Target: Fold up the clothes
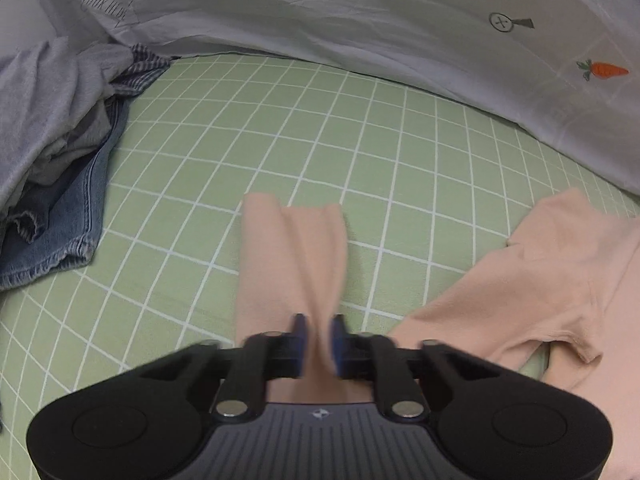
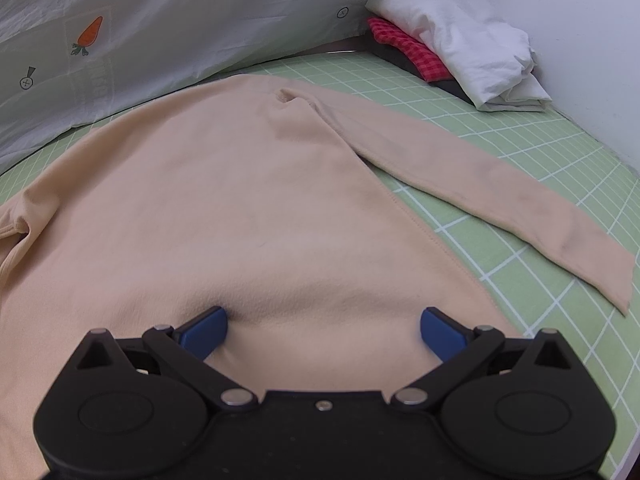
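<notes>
The peach sweater is lying flat on the green checked sheet, and every place below is told from this sweater.

The left gripper is pinching one sleeve of the sweater between its blue pads; the jaws are clenched on the cloth, and the sleeve end is hanging forward past the fingers above the sheet. The body of the sweater is showing to the right of this sleeve in the left wrist view.

The right gripper is resting over the lower part of the sweater's body. Its jaws are standing wide apart, released, and the blue pads are touching the fabric on both sides without grasping it. The other sleeve is stretching out to the right of the body, flat on the sheet.

Behind the sweater, a white quilt with a carrot print is lying along the far edge. To the far right behind the sweater, a stack of folded clothes is sitting, white on top and red checked under it. To the left of the held sleeve, a heap of grey cloth and blue jeans is lying well apart.
</notes>
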